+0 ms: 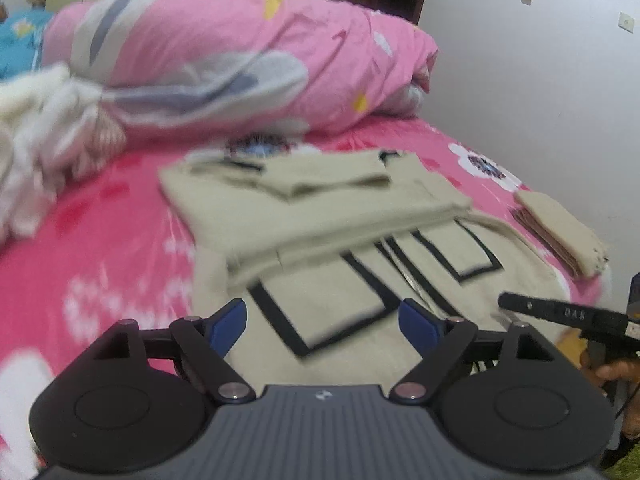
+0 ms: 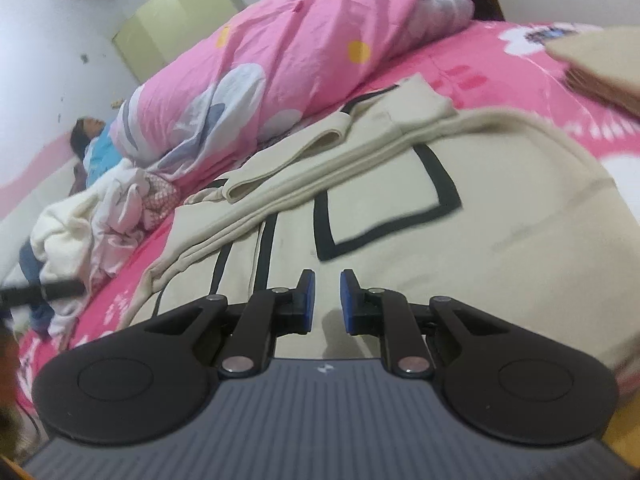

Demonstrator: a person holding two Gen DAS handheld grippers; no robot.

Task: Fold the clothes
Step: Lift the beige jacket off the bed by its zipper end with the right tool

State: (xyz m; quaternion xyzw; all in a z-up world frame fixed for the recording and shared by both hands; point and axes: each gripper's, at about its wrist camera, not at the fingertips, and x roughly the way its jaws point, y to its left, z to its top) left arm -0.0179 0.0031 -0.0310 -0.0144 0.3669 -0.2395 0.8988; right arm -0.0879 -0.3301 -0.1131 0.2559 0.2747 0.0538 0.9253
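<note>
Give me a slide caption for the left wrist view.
Open left gripper above a partly folded beige black-trimmed cardigan on a pink floral bedsheet.

Each camera sits behind its own hand-held gripper, looking forward and downward along the fingers. Both hang close over the cardigan (image 1: 340, 248) on the bed (image 1: 112, 240); the right view is rolled. Both share cardigan, quilt (image 2: 280, 52) and folded pile (image 2: 600, 68).

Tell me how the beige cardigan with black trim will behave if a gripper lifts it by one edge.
The cardigan would probably flop and drape: it lies in soft folds on the bed. Its folded-over top layer looks loose and would likely slide open.
</note>
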